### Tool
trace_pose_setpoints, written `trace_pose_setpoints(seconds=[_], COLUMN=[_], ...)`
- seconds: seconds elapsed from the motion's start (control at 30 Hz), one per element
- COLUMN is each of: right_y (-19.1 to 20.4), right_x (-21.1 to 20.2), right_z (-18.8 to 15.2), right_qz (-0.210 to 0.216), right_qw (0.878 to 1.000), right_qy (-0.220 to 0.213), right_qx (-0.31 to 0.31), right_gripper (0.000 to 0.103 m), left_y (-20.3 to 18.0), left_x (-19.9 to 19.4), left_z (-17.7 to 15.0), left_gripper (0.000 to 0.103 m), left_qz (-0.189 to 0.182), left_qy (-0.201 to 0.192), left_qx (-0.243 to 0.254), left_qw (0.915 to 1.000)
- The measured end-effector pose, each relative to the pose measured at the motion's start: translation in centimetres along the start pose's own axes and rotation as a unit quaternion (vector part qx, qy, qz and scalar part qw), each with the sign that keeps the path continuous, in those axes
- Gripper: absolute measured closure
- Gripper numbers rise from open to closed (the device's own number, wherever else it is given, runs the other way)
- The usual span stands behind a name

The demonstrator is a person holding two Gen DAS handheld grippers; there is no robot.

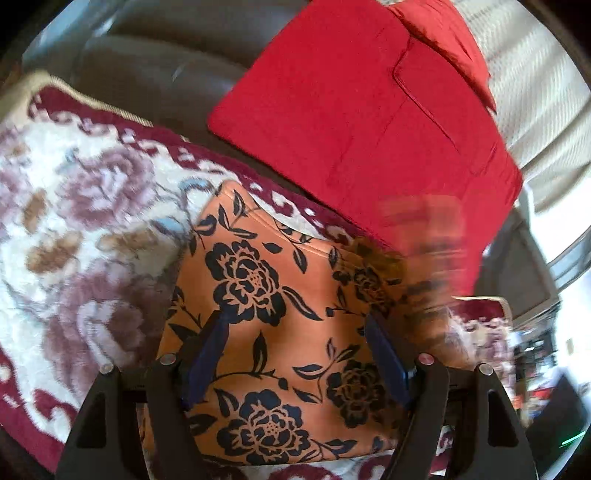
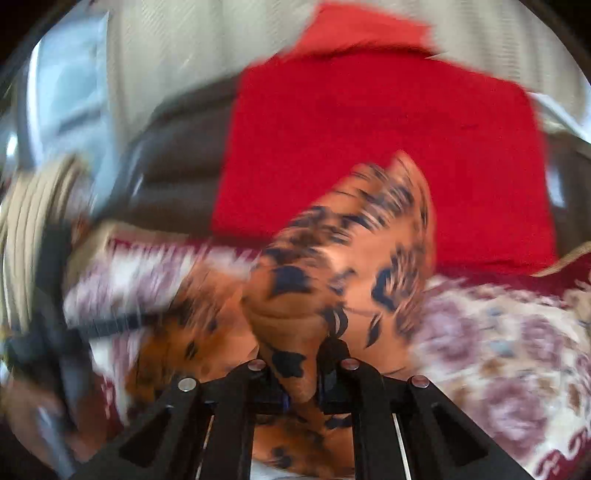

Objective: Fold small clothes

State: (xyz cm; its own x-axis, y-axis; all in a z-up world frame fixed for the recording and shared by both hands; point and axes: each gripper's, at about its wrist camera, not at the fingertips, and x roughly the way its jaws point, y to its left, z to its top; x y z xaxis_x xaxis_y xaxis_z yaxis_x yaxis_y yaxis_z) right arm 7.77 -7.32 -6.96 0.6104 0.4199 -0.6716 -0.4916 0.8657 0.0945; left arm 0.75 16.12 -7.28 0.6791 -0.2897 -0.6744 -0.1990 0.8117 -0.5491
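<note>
**Right gripper clamped on floral cloth; left gripper wide apart**

The orange floral garment [image 1: 273,314] lay on a floral blanket [image 1: 85,206], just in front of a red folded cloth [image 1: 354,122]. The left gripper [image 1: 295,354] hung above the garment, jaws spread and gripping nothing. The right gripper [image 2: 301,384] was closed on a bunched fold of the garment [image 2: 332,273], which rose blurred above the blanket [image 2: 498,350].

counts: one orange floral garment [image 1: 273,295], black flower print. one folded red cloth [image 1: 362,122], second red piece [image 1: 443,33] behind it. one floral blanket [image 1: 81,206], maroon border. two grippers: left gripper [image 1: 295,354], right gripper [image 2: 301,373]. one brown couch [image 1: 166,62].
</note>
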Motion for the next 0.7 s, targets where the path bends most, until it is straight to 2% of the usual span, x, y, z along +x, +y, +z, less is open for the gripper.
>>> trace_pose_setpoints(seconds=[0.07,0.13,0.27,0.33,0.47,0.5,0.53,0.57,0.63,0.7], right_y=[0.2,-0.3,-1.2,-1.5,-1.5,-1.3,-1.2,-1.0,-1.2,-1.2], right_x=[2.9,4.5,3.8,2.9,1.7,1.7,1.7,1.7,1.7,1.2], right_z=[-1.5,-2.4,-2.1,-2.0,-2.2,-2.5,-2.8,-3.0,-3.3,-3.3], right_qz=[0.033,0.050,0.061,0.062,0.062,0.062,0.063,0.063,0.065,0.072], right_qw=[0.998,0.996,0.996,0.996,0.997,0.997,0.997,0.997,0.997,0.997], right_qy=[0.041,0.059,0.044,0.034,0.017,0.016,0.016,0.018,0.021,0.012], right_qx=[0.018,0.043,0.054,0.050,0.045,0.042,0.041,0.038,0.036,0.036], right_gripper=[0.092,0.092,0.092,0.092,0.092,0.092,0.092,0.092,0.091,0.088], left_y=[0.1,0.1,-1.4,-3.2,-5.0,-5.3,-5.6,-5.9,-6.1,-7.2], left_x=[1.6,3.0,5.1,6.1,8.6,9.2,9.7,10.4,9.7,6.6], left_z=[0.1,0.5,1.0,1.2,1.3,1.4,1.6,1.8,2.0,2.2], left_gripper=[0.027,0.027,0.027,0.027,0.027,0.033,0.073,0.088,0.088,0.088], left_qz=[-0.007,-0.018,-0.049,-0.057,-0.048,-0.044,-0.043,-0.036,-0.034,-0.046], left_qy=[0.025,0.051,0.075,0.087,0.113,0.116,0.120,0.132,0.121,0.068], left_qx=[0.000,-0.002,-0.001,0.020,0.038,0.040,0.043,0.052,0.065,0.116], left_qw=[0.9997,0.9985,0.9959,0.9944,0.9917,0.9915,0.9910,0.9892,0.9900,0.9898])
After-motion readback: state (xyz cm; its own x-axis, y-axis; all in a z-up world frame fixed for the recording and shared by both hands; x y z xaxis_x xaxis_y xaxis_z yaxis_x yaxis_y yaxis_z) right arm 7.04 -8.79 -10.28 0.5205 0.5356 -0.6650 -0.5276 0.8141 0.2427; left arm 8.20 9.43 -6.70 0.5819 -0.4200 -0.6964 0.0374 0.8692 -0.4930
